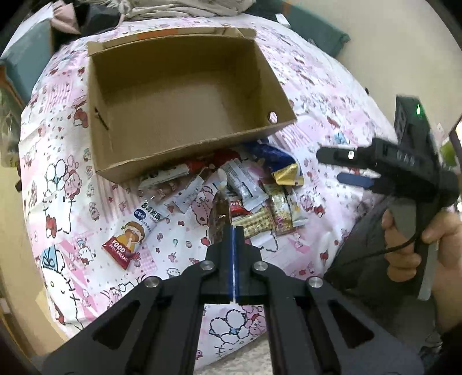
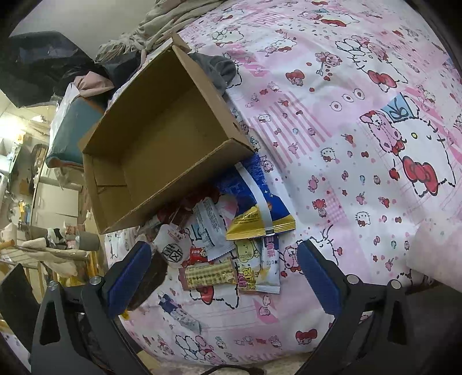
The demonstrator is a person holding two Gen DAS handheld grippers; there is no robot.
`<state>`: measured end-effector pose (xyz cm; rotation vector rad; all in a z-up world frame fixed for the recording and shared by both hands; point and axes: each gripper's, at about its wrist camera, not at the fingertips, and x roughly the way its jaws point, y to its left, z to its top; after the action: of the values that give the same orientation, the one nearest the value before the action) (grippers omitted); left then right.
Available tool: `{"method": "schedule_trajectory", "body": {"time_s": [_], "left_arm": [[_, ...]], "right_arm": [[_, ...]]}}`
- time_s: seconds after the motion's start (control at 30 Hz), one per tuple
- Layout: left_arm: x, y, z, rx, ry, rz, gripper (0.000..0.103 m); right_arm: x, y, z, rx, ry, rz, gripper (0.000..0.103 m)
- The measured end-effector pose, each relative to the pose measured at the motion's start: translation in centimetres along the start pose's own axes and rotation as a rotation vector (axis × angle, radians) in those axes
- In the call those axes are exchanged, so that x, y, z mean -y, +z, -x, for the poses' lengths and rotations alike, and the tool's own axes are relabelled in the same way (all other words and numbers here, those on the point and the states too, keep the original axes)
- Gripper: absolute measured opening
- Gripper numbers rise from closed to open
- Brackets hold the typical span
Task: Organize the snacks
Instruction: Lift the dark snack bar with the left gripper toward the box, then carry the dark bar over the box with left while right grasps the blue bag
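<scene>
An empty cardboard box (image 1: 179, 95) lies on the pink cartoon bedsheet; it also shows in the right wrist view (image 2: 161, 138). A pile of snack packets (image 1: 248, 196) lies just in front of it, and in the right wrist view (image 2: 231, 248). My left gripper (image 1: 234, 230) is shut on a brown clear-wrapped snack (image 1: 220, 213), held above the pile. That snack shows beside the left finger in the right wrist view (image 2: 150, 277). My right gripper (image 2: 225, 274) is open and empty over the pile; its body shows in the left wrist view (image 1: 398, 170).
A red and white rice-cake packet (image 1: 130, 239) lies apart to the left of the pile. A blue and gold packet (image 2: 260, 210) lies by the box corner. Crumpled clothes (image 2: 161, 26) sit behind the box. A teal chair (image 2: 72, 135) and room clutter stand beyond the bed edge.
</scene>
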<state>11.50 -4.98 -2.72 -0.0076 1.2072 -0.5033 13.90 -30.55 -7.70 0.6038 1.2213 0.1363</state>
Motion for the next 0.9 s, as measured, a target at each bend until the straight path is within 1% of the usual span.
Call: {"method": "schedule_trajectory", "body": {"time_s": [0.07,0.2,0.3,0.33,0.43,0.5,0.57,0.6,0.7,0.8,0.83,0.9], "left_arm": [[0.1,0.4,0.5,0.021,-0.007,0.011,0.0],[0.4,1.3,3.1,0.068,-0.046,0.007,0.0],[1.0,2.6,5.4,0.106,-0.064,0.003,0.0],[1.4,3.4,6.5,0.13,-0.063,-0.015,0.0],[1.6,5.6,8.5,0.18,-0.06,-0.016,0.0],[1.6,7.5,9.6,0.222,-0.029,-0.035,0.0],[1.1,9.2,9.9,0.237,-0.011,-0.031,0.0],[1.0,10.1,9.8,0.246,0.017,-0.04,0.0],[0.1,11.7,8.8,0.249,0.05,-0.04,0.0],[-0.9,12.9,6.7,0.233,0.084,-0.045,0.0],[-1.2,13.1,6.1,0.228,0.088,-0.038,0.0],[-2.0,13.4,4.9,0.217,0.091,-0.022,0.0]], "right_arm": [[0.1,0.0,0.0,0.0,-0.001,-0.003,0.103],[0.4,0.0,0.2,0.006,0.005,-0.016,0.103],[0.3,0.0,0.2,0.003,0.009,-0.015,0.103],[0.3,0.0,0.1,0.002,0.01,-0.014,0.103],[0.2,0.0,0.1,-0.002,0.014,-0.014,0.103],[0.3,0.1,0.1,-0.003,0.019,-0.019,0.103],[0.4,0.2,0.1,0.001,0.02,-0.024,0.103],[0.5,0.2,0.2,0.003,0.018,-0.027,0.103],[1.0,0.9,-0.3,-0.006,-0.017,-0.039,0.103],[1.4,2.3,-2.6,-0.077,-0.079,-0.035,0.102],[1.5,2.9,-3.9,-0.113,-0.109,-0.037,0.102],[1.4,3.7,-6.2,-0.156,-0.154,-0.023,0.1]]}}
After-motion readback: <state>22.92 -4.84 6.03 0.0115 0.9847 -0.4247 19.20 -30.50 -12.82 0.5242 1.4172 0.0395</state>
